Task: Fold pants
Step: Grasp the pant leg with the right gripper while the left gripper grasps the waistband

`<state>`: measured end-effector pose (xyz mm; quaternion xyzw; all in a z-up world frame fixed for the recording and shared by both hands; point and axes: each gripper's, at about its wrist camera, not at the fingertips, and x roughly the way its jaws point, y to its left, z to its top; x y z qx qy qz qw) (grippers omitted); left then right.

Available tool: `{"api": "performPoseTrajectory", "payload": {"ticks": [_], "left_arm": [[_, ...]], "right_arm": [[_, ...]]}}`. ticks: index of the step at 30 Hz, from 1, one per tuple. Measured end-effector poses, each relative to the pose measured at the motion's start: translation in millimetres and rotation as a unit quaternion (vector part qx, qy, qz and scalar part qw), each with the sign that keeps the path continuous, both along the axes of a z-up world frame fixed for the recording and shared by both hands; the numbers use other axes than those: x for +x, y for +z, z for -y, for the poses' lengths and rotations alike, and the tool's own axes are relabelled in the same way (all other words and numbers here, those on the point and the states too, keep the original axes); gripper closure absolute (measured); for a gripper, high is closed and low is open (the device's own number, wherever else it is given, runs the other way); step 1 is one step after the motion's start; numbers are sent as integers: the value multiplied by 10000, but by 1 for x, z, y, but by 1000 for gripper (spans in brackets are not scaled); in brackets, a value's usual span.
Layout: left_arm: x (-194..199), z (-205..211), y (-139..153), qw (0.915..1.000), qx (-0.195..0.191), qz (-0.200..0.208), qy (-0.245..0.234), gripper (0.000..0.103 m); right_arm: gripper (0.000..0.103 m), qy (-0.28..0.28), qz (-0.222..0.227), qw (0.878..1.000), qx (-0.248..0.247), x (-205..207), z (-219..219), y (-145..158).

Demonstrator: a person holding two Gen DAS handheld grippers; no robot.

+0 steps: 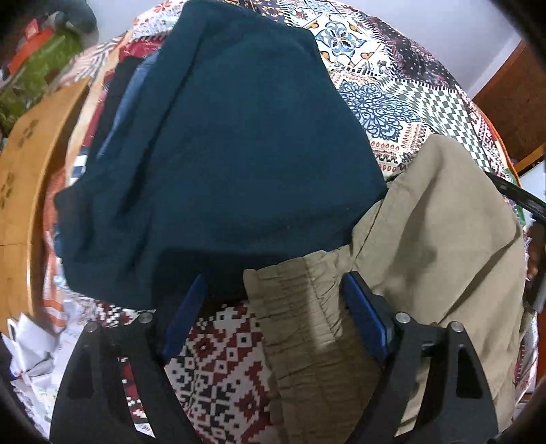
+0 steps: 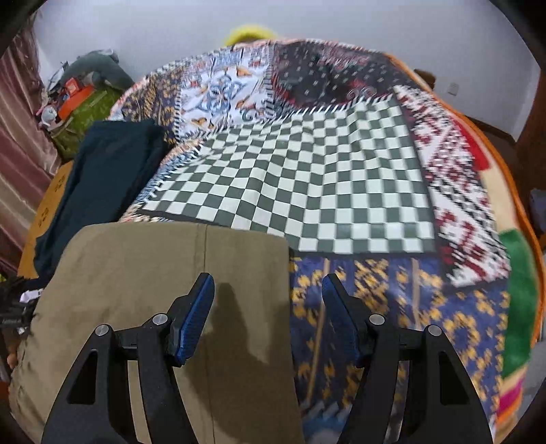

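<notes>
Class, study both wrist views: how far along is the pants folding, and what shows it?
Done: dark teal garments lie folded in a stack on the patchwork blanket. In hand: the khaki pants, elastic waistband between the open left gripper; the right gripper, also open, straddles their edge. Left: gripping and folding them.

— What sort of place is showing here?
— A home bedroom: a patchwork bedspread [image 2: 307, 177] is covering a bed, with folded clothes [image 1: 218, 143] lying near its left edge.
— Anything else?
— A wooden bed frame [image 1: 20, 191] is running alongside, and household clutter [image 2: 75, 99] is piling against a plain wall [image 2: 341, 24].
</notes>
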<state>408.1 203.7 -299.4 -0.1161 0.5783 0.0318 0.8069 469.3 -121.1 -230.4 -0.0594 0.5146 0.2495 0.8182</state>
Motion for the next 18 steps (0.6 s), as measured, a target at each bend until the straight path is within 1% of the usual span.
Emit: {"api": "performPoseTrajectory", "payload": {"ticks": [1, 3, 4, 5, 7, 8, 9, 10, 11, 12, 14, 18], "left_arm": [[0, -1, -1, 10000, -69, 8, -13, 22], [0, -2, -1, 9995, -317, 39, -56, 32], [0, -2, -2, 9989, -465, 46, -78, 41], [0, -1, -2, 9983, -563, 57, -104, 46], [1, 2, -1, 9987, -490, 121, -118, 47], [0, 5, 1, 9989, -391, 201, -181, 48], [-2, 9, 2, 9989, -290, 264, -238, 49], [-3, 11, 4, 9989, -233, 297, -261, 53], [-5, 11, 6, 9989, -190, 326, -281, 56], [-7, 13, 10, 9989, -107, 364, -278, 57], [-8, 14, 17, 9986, 15, 453, -285, 59], [-19, 13, 41, 9960, 452, 751, -175, 60]], "right_arm": [[41, 11, -1, 10000, -36, 4, -5, -5], [42, 36, 147, 9998, -87, 7, -13, -12], [42, 37, 245, 9997, -62, 8, -15, -14], [42, 18, 274, 9996, -11, 10, -16, -15], [54, -40, 71, 9995, 307, 15, -12, -20], [63, -52, -84, 9987, 510, 16, -9, -22], [68, -154, -204, 9977, 621, 18, -7, -24], [72, -183, -223, 9977, 614, 18, -7, -25], [82, -185, -214, 9980, 569, 16, -7, -24], [92, -209, -160, 9987, 437, 15, -8, -23], [92, -172, -152, 9990, 394, 13, -8, -21], [93, -111, 332, 9989, 317, 0, -3, 4]]}}
